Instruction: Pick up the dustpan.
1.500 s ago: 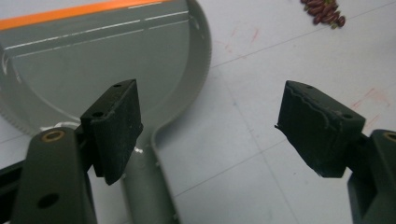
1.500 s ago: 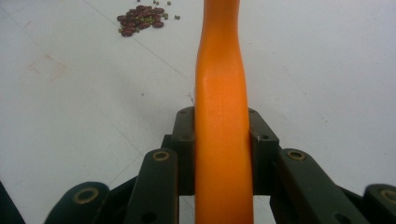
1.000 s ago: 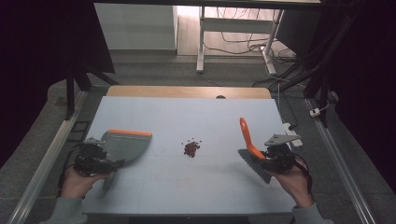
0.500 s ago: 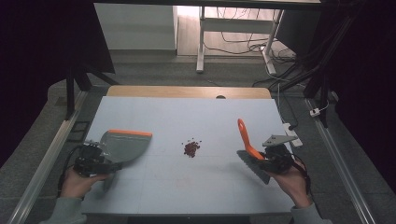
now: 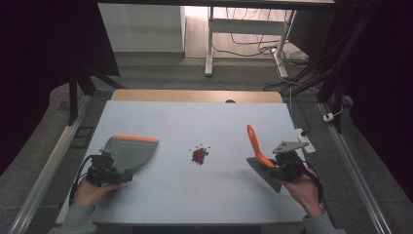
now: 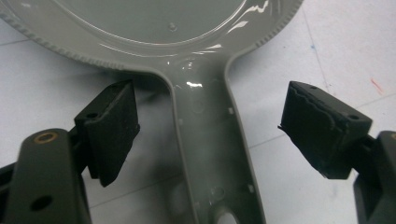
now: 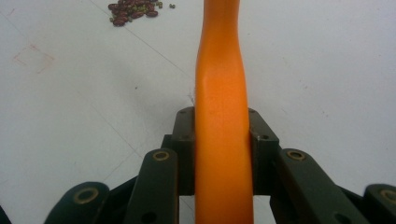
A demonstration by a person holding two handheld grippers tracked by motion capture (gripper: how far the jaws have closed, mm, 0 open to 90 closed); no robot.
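A: Where is the small heap of red-brown beans (image 5: 198,155)?

B: Mid-bench, on the pale bench top (image 5: 195,195), between both tools. The grey plastic dustpan with an orange lip (image 5: 129,151) lies flat toward the left edge, mouth facing the heap, probably to receive it.

A: Is it gripped?

B: No. The left gripper (image 6: 210,126) has its fingers (image 6: 109,130) wide, straddling the handle without touching.

A: And the brush?

B: The right gripper (image 7: 223,154) is clamped on the orange-handled brush (image 5: 257,155) near the right edge, seemingly ready to sweep.
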